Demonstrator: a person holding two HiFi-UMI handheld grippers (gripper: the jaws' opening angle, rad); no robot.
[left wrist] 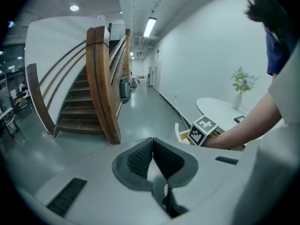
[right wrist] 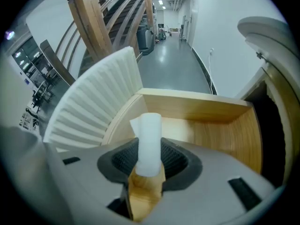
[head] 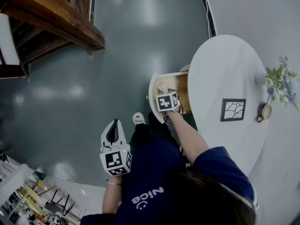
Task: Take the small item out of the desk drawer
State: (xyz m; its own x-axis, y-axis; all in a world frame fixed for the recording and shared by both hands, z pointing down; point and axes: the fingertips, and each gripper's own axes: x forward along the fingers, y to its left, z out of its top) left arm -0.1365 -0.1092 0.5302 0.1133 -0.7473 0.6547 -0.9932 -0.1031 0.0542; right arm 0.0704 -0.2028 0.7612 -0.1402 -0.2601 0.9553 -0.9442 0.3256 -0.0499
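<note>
Head view: the right gripper [head: 167, 103] points down into the open drawer [head: 180, 80] of the round white table [head: 225, 74]. The arm behind it is stretched out straight. The cube hides its fingers here. The left gripper [head: 113, 128] hangs over the floor, well apart from the drawer, with the elbow bent close to the body. A picture frame [head: 233, 109] and flowers [head: 281, 78] are on the table.

Left gripper view: the two fingers [left wrist: 140, 158] are pressed together with nothing between them. Far past the fingertips are a wooden staircase [left wrist: 101, 83] and the right gripper's cube [left wrist: 204, 129] at the drawer.

Right gripper view: only this view shows the small white roll [right wrist: 149, 142]. The fingers [right wrist: 123, 159] squeeze it from both sides. Its long side runs the same way as the fingers. Its far end sticks out past the fingertips and points at the wooden drawer floor [right wrist: 211, 130]. The ribbed white drawer front [right wrist: 93, 107] is off to the left of the fingers.
</note>
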